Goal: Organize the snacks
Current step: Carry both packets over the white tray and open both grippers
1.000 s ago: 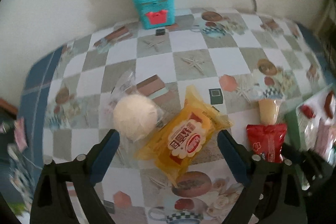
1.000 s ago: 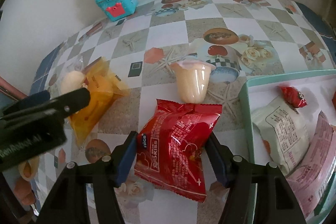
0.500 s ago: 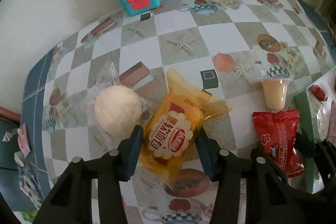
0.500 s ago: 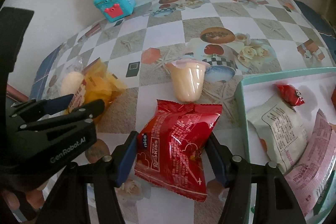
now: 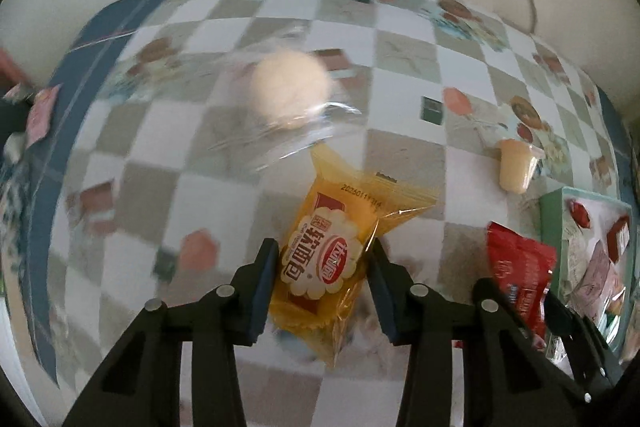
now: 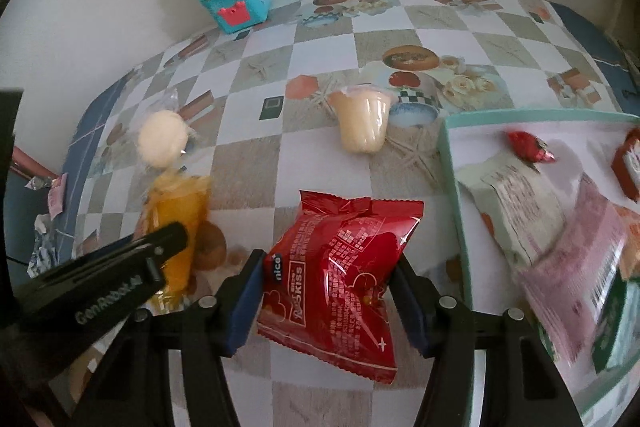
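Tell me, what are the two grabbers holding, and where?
The left gripper is closing on the yellow plastic bread packet, across its lower middle. The right gripper is closing on the shiny red snack bag's sides.

A checkered tablecloth (image 6: 400, 39) covers the table; on it lie a wrapped bun (image 6: 162, 143), a pudding cup (image 6: 364, 125), a teal box (image 6: 234, 5) and a tray (image 6: 454, 187).
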Action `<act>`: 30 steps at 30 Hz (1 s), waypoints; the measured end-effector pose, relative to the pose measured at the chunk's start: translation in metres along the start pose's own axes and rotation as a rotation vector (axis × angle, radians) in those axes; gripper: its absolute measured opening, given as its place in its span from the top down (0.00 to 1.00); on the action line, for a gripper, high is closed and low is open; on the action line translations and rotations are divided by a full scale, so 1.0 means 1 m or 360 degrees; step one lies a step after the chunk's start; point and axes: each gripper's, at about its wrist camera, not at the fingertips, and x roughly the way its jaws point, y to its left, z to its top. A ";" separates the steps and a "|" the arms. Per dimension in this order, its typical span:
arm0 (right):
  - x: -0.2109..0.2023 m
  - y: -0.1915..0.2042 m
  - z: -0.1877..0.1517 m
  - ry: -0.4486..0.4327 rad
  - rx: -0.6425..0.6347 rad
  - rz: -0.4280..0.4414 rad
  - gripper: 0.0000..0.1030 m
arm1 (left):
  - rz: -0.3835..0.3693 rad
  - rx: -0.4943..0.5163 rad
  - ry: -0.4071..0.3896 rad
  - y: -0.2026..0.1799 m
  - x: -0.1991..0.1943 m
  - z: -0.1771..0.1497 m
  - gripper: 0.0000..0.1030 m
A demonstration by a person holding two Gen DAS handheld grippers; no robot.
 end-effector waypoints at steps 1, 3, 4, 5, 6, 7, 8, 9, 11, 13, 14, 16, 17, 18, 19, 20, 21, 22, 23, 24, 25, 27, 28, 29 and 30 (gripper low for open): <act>-0.006 0.000 -0.001 -0.0018 0.0005 0.0004 0.38 | 0.0000 -0.0030 -0.0014 0.004 -0.005 -0.003 0.56; -0.017 -0.001 -0.003 -0.0049 0.0015 0.0008 0.38 | -0.0002 -0.0089 -0.0042 0.010 -0.016 -0.010 0.56; -0.023 -0.001 -0.005 -0.0061 0.0022 0.0009 0.38 | 0.0005 -0.0116 -0.0057 0.012 -0.022 -0.014 0.56; -0.032 -0.001 -0.006 -0.0079 0.0032 0.0017 0.38 | 0.0010 -0.0135 -0.0069 0.015 -0.027 -0.017 0.56; -0.040 -0.001 -0.007 -0.0104 0.0040 0.0030 0.38 | 0.0013 -0.0154 -0.0087 0.017 -0.033 -0.021 0.56; -0.048 0.000 -0.008 -0.0129 0.0044 0.0038 0.38 | 0.0013 -0.0163 -0.0097 0.018 -0.037 -0.023 0.56; -0.055 0.001 -0.009 -0.0155 0.0043 0.0040 0.38 | 0.0015 -0.0168 -0.0114 0.019 -0.043 -0.026 0.56; -0.061 0.001 -0.009 -0.0179 0.0041 0.0040 0.38 | 0.0009 -0.0168 -0.0132 0.021 -0.050 -0.028 0.56; -0.075 0.000 -0.008 -0.0228 0.0049 0.0040 0.38 | 0.0004 -0.0168 -0.0176 0.019 -0.062 -0.029 0.56; -0.086 -0.003 -0.006 -0.0276 0.0053 0.0037 0.38 | 0.0017 -0.0150 -0.0228 0.017 -0.074 -0.029 0.56; -0.091 -0.004 -0.005 -0.0292 0.0054 0.0029 0.38 | 0.0019 -0.0142 -0.0246 0.014 -0.078 -0.029 0.56; -0.098 -0.009 -0.001 -0.0327 0.0062 -0.0010 0.38 | 0.0002 -0.0125 -0.0287 0.007 -0.086 -0.026 0.56; -0.100 -0.012 0.000 -0.0340 0.0068 -0.0031 0.38 | -0.0004 -0.0112 -0.0304 0.003 -0.090 -0.026 0.56; -0.103 -0.017 0.002 -0.0354 0.0078 -0.0053 0.38 | -0.0003 -0.0102 -0.0313 -0.001 -0.091 -0.025 0.56; -0.106 -0.022 0.003 -0.0365 0.0091 -0.0069 0.38 | 0.0000 -0.0084 -0.0327 -0.007 -0.093 -0.025 0.56; -0.108 -0.027 0.003 -0.0373 0.0103 -0.0079 0.38 | -0.0005 -0.0064 -0.0337 -0.013 -0.095 -0.024 0.56; -0.111 -0.035 0.005 -0.0383 0.0127 -0.0091 0.38 | -0.0014 -0.0047 -0.0345 -0.019 -0.096 -0.023 0.56; -0.113 -0.042 0.005 -0.0392 0.0148 -0.0098 0.38 | -0.0022 -0.0033 -0.0351 -0.025 -0.097 -0.024 0.56; -0.115 -0.048 0.006 -0.0399 0.0168 -0.0103 0.38 | -0.0033 -0.0012 -0.0359 -0.032 -0.098 -0.023 0.56; -0.117 -0.055 0.006 -0.0406 0.0192 -0.0111 0.38 | -0.0038 -0.0001 -0.0364 -0.037 -0.099 -0.023 0.56; -0.118 -0.062 0.007 -0.0412 0.0215 -0.0119 0.38 | -0.0043 0.0018 -0.0373 -0.044 -0.100 -0.023 0.56; -0.121 -0.077 0.008 -0.0421 0.0272 -0.0137 0.38 | -0.0052 0.0060 -0.0388 -0.058 -0.102 -0.024 0.56; -0.123 -0.085 0.009 -0.0426 0.0300 -0.0140 0.38 | -0.0059 0.0077 -0.0392 -0.064 -0.102 -0.024 0.56; -0.123 -0.091 0.009 -0.0431 0.0325 -0.0141 0.38 | -0.0067 0.0096 -0.0394 -0.070 -0.102 -0.024 0.56; -0.124 -0.098 0.010 -0.0435 0.0351 -0.0144 0.38 | -0.0076 0.0119 -0.0394 -0.077 -0.102 -0.024 0.56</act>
